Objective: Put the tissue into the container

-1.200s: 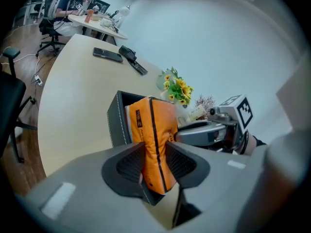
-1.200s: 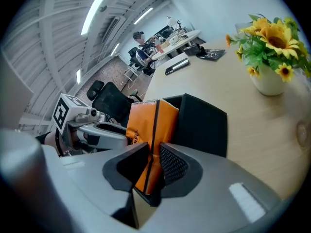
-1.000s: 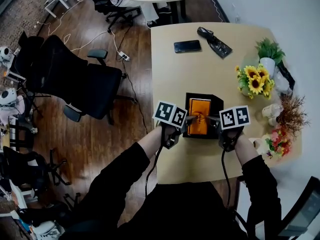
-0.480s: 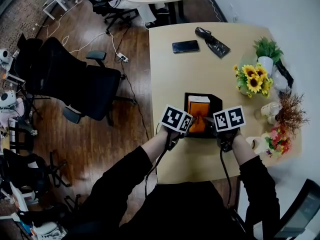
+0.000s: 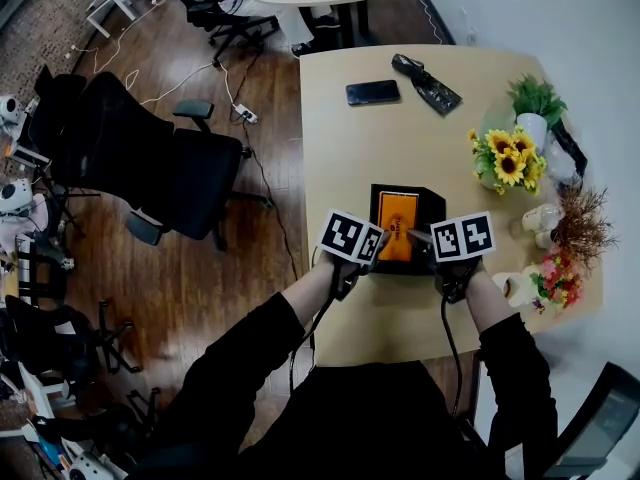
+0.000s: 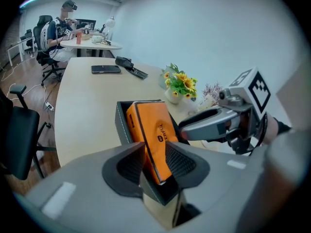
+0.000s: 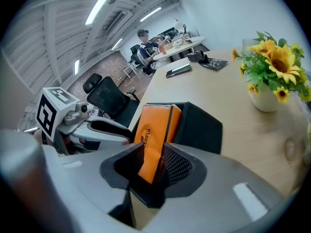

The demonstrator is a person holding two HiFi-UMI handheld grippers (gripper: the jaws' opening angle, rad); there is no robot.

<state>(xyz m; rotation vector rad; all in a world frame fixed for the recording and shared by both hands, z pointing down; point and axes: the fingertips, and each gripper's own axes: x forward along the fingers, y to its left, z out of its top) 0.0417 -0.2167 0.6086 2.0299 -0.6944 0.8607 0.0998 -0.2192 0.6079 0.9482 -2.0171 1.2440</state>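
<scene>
Tissue (image 6: 148, 130) inside container (image 6: 122, 124), clamped between left claw (image 6: 154, 153) jaws.

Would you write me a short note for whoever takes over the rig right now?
Left tool: shut on the tissue pack.
Right tool: jaws have just been opening; the pack's edge stands between them, apparently not gripped.
Things: the orange pack sits in the black container on the table, its top sticking out.
Done: pack in the container.
Left: probably press it down, release, withdraw both tools.
</scene>
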